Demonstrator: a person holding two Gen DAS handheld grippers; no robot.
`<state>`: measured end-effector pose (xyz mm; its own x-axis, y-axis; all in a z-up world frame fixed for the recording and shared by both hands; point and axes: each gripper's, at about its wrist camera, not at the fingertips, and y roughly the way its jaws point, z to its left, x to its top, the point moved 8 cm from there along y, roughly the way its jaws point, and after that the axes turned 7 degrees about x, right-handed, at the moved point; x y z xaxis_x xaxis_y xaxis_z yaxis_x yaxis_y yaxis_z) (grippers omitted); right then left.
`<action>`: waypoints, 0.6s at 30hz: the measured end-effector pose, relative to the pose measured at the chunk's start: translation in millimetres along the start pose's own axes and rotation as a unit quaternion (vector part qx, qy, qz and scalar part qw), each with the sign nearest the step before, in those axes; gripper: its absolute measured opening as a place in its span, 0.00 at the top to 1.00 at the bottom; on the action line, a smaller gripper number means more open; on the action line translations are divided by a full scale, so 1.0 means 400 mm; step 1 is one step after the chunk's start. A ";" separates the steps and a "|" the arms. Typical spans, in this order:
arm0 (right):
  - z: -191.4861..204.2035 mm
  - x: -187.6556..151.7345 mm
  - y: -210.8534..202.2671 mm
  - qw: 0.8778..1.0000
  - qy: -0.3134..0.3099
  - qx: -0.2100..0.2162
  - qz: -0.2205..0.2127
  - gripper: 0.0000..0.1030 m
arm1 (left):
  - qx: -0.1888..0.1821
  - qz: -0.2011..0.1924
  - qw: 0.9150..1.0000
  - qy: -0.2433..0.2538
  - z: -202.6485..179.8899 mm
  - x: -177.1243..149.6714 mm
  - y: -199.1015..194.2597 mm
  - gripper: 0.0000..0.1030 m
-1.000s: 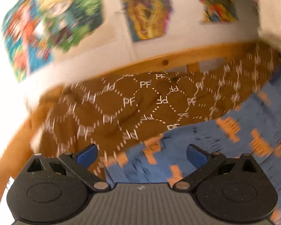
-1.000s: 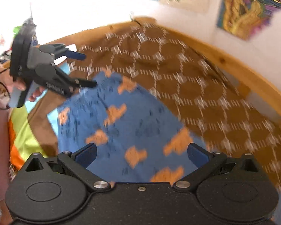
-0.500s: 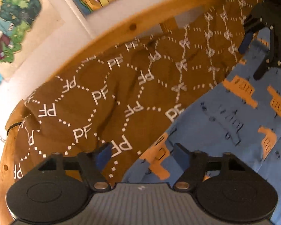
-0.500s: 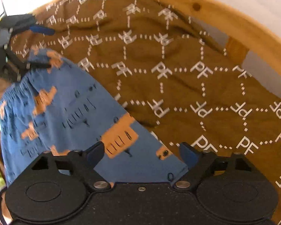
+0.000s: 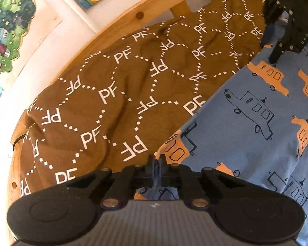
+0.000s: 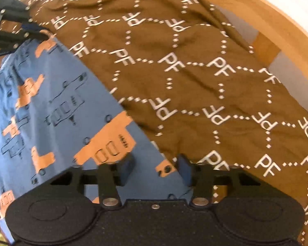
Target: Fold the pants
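The blue pants (image 5: 246,123) (printed with orange cars) lay flat on the brown blanket (image 5: 113,102), their length running from one gripper to the other. The left gripper (image 5: 157,164) pinched one corner; the right gripper (image 6: 154,164), half-wide, was closing astride the other edge.

A bed with a light wooden frame (image 5: 121,28) carries everything here, its rail curving along the far edge and a short upright post (image 6: 264,49) joining it. A brown cover (image 5: 104,94) printed with white PF letters and dotted lines lies rumpled over the bed up to that rail. On the cover lie blue pants (image 6: 57,102) with orange and outlined cars, spread flat near the bed's near edge.
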<state>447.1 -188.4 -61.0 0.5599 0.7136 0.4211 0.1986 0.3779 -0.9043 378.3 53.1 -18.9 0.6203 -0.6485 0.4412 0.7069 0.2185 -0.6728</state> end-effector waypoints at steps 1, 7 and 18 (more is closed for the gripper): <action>0.003 -0.001 0.001 1.000 -0.004 -0.001 0.002 0.71 | 0.005 0.002 1.000 -0.001 0.003 -0.001 -0.003 0.97; 0.011 -0.005 -0.013 0.999 -0.007 -0.034 -0.011 0.99 | 0.016 0.004 0.999 -0.027 0.035 0.007 -0.024 0.99; -0.037 0.175 -0.119 0.971 -0.019 -0.190 -0.146 0.99 | 0.032 0.008 0.990 -0.140 0.177 0.044 0.009 0.98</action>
<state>488.7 -165.3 10.7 0.4068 0.6329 0.6588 0.6312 0.3266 -0.7035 415.8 94.0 28.4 0.6947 -0.4195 0.5842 0.7111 0.2783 -0.6457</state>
